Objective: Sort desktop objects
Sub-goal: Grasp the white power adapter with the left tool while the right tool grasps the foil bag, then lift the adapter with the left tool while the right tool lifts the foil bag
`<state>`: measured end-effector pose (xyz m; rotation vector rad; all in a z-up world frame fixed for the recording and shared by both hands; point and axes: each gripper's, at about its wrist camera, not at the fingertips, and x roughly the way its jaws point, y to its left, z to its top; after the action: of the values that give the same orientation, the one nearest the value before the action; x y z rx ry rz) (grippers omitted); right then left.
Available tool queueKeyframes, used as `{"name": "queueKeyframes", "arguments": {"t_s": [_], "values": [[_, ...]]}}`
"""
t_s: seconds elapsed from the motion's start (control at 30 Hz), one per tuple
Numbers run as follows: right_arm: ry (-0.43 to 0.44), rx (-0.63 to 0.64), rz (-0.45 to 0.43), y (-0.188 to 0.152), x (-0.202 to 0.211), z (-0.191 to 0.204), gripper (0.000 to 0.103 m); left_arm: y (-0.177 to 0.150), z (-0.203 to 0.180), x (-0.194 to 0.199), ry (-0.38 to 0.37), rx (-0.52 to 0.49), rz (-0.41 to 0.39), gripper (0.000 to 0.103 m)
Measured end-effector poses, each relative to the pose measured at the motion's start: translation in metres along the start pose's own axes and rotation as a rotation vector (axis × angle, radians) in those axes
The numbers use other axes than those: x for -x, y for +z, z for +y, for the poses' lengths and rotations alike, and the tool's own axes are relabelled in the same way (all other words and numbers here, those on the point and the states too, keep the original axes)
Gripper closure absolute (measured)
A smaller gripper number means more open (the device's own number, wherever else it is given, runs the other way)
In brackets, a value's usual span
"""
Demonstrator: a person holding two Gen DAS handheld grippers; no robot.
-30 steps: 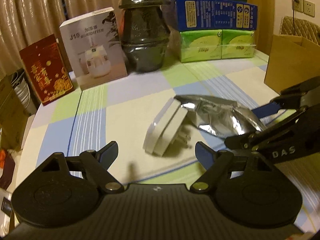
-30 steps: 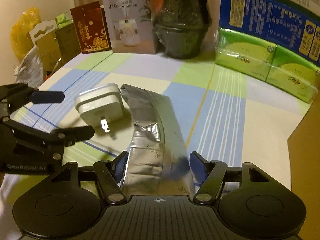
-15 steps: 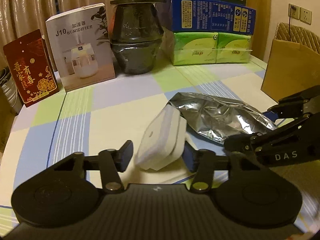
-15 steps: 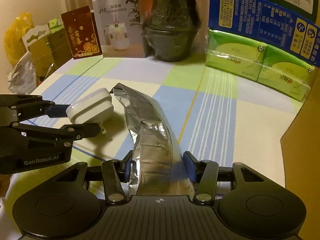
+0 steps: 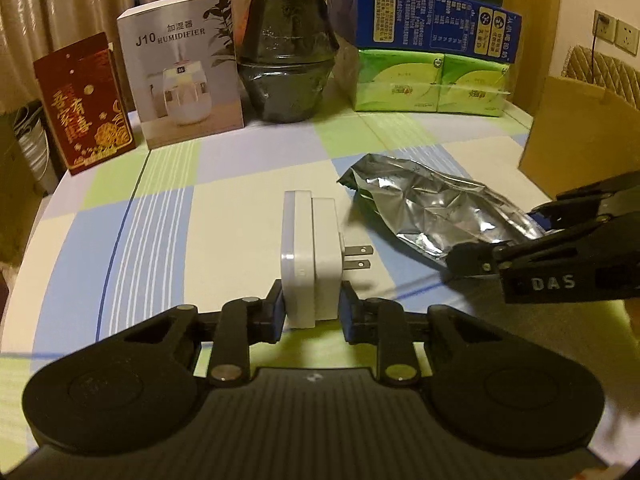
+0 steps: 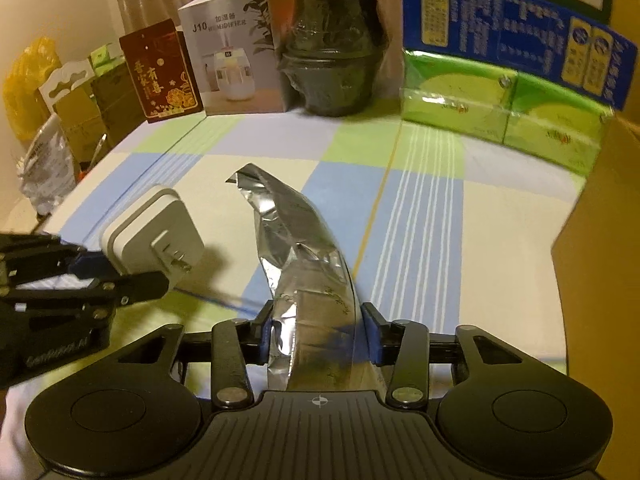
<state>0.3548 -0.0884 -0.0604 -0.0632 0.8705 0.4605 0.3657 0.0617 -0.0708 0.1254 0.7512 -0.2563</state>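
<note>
A white plug adapter (image 5: pixel 310 248) stands on edge between the pads of my left gripper (image 5: pixel 312 312), which is shut on it; its two prongs point right. From the right wrist view the same adapter (image 6: pixel 148 236) sits in the left gripper (image 6: pixel 128 270) at the left. A crumpled silver foil pouch (image 6: pixel 296 232) lies lengthwise on the checked tablecloth (image 5: pixel 200 220). Its near end is between the pads of my right gripper (image 6: pixel 320 328), whose jaws are closing; the pouch bows upward under their squeeze. The left wrist view shows the pouch (image 5: pixel 436 212) running into the right gripper (image 5: pixel 496 236).
Along the table's back stand a red box (image 5: pixel 84 104), a white humidifier box (image 5: pixel 180 68), dark stacked bowls (image 5: pixel 288 60), green tissue packs (image 5: pixel 432 80) and a blue box (image 5: pixel 436 20). A cardboard box (image 5: pixel 580 136) stands at the right edge. Bags and boxes (image 6: pixel 60 120) crowd the left.
The left jaws closed in on the adapter, which now stands on edge instead of lying tilted. The right jaws narrowed on the pouch, which has buckled upward.
</note>
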Motion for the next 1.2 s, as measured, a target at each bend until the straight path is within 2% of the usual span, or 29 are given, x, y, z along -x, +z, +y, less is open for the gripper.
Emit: {"name": "queueKeyframes", "arguments": {"t_s": [0.33,0.53,0.6,0.7,0.8,0.87,1.0,1.1,1.2], "values": [[0.042,-0.077,0.063,-0.060,0.066,0.014,0.063,-0.037,-0.031,0.060,-0.007,0.016,0.053,0.081],[0.006,0.087,0.073,-0.093,0.087,0.039,0.061,-0.076,-0.047,0.099,-0.003,0.024,0.102,0.081],[0.010,0.154,0.090,-0.097,0.084,0.047,0.047,-0.086,-0.054,0.107,0.001,0.014,0.107,0.081],[0.009,0.224,0.118,-0.099,0.076,0.053,0.036,-0.097,-0.063,0.113,0.012,-0.017,0.104,0.081],[0.023,0.278,0.165,-0.098,0.066,0.054,0.034,-0.102,-0.071,0.116,0.029,-0.053,0.090,0.081],[0.035,0.259,0.182,-0.095,0.061,0.047,0.033,-0.103,-0.073,0.115,0.031,-0.062,0.087,0.080],[0.071,0.169,0.187,-0.089,0.057,0.037,0.032,-0.102,-0.069,0.114,0.021,-0.041,0.088,0.069],[0.065,0.189,0.187,-0.086,0.056,0.040,0.032,-0.100,-0.068,0.113,0.006,-0.026,0.079,0.064],[0.054,0.194,0.181,-0.084,0.054,0.040,0.033,-0.096,-0.070,0.111,0.005,-0.029,0.071,0.062]]}}
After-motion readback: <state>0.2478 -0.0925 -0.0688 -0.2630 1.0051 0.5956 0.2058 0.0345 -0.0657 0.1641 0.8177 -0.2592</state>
